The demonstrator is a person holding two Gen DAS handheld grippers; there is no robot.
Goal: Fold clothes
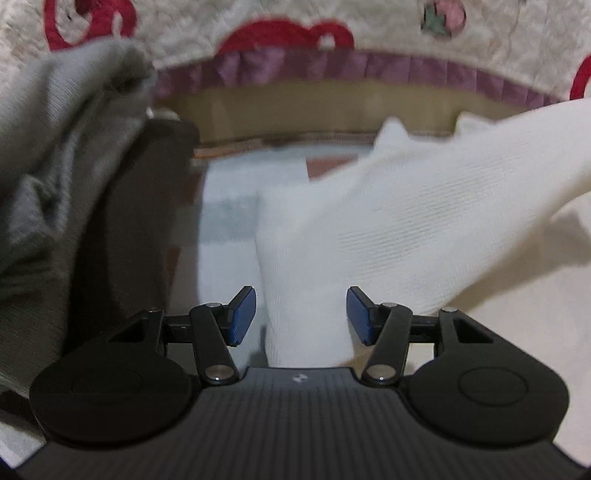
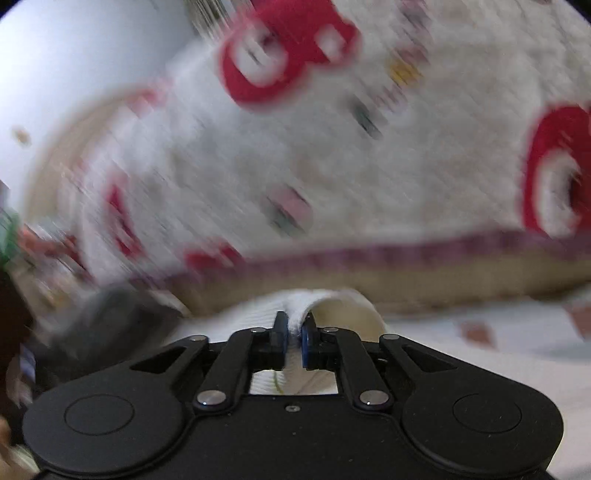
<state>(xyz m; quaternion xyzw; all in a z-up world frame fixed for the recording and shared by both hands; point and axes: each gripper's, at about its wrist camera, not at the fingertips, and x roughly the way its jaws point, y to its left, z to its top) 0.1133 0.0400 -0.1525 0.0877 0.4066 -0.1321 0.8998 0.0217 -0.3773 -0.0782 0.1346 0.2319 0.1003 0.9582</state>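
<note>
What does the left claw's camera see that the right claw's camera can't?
Only the left wrist view shows a gray-green garment bunched at the left, and the left claw open, with the white garment draped between its fingers but not pinched.

Only the right wrist view shows the right claw shut on a fold of that white garment, plus a plain pale wall at top left.

Both show the white garment and the cream quilt with red shapes and purple trim behind.

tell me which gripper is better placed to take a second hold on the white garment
Left. The left gripper is open with the white garment between its fingers; the right gripper is already shut on it.
</note>
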